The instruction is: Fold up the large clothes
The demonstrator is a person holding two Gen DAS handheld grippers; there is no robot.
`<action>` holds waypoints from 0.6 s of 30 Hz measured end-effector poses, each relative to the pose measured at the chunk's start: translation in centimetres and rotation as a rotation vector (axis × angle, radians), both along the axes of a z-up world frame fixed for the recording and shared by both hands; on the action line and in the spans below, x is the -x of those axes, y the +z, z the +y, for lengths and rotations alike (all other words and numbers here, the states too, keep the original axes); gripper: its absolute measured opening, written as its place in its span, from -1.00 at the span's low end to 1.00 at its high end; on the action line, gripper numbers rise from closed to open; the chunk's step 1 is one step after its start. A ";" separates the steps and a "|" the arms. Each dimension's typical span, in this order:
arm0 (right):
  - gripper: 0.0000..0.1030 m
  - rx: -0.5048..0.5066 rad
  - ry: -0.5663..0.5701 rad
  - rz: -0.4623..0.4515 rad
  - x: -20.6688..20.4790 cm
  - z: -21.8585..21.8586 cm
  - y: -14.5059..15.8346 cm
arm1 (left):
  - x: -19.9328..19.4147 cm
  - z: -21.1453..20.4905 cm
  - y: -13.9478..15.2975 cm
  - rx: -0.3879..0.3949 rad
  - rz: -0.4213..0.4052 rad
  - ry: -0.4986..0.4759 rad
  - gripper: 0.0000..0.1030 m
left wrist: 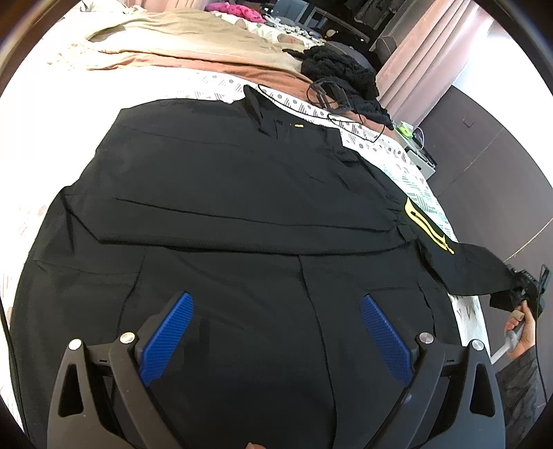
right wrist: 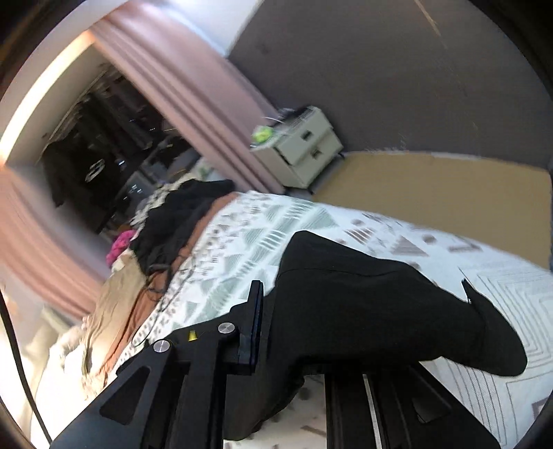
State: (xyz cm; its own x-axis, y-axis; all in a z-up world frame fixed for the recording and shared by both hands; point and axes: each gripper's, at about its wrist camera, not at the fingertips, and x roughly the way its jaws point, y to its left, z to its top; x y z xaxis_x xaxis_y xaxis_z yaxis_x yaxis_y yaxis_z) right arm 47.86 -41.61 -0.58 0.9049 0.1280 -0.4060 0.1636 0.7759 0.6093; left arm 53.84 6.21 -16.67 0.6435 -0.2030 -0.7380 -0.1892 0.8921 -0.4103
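Note:
A large black garment (left wrist: 242, 193) with a yellow patch (left wrist: 428, 224) lies spread flat on the patterned bed sheet (left wrist: 418, 172). My left gripper (left wrist: 276, 300) hovers over its near part, blue pads (left wrist: 166, 338) wide apart and nothing between them. At the right edge of the bed, the garment's sleeve (left wrist: 477, 266) is pulled outward and lifted off the sheet by my right gripper (left wrist: 522, 283), held by a person's hand (left wrist: 518, 331). In the right wrist view the right gripper (right wrist: 268, 297) is shut on the black sleeve (right wrist: 363, 311), which drapes over and hides one finger.
Beige clothes (left wrist: 193, 38), a pink item (left wrist: 238, 10) and a black knitted piece (left wrist: 342, 76) with a thin black cord (left wrist: 345, 114) lie at the far side of the bed. A white nightstand (right wrist: 304, 145) and mauve curtains (right wrist: 193, 89) stand beyond the bed's right edge.

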 end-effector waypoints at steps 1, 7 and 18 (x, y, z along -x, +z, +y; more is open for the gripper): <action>-0.78 0.021 0.017 -0.016 0.2 0.8 0.9 | 0.1 0.2 0.2 0.001 -0.004 0.002 0.94; -0.78 0.113 0.125 -0.099 1.2 6.3 6.0 | 1.5 2.1 1.6 0.013 -0.038 0.034 0.94; -0.78 0.191 0.328 -0.209 1.6 18.2 12.1 | 4.8 8.8 3.4 0.027 -0.071 0.118 0.94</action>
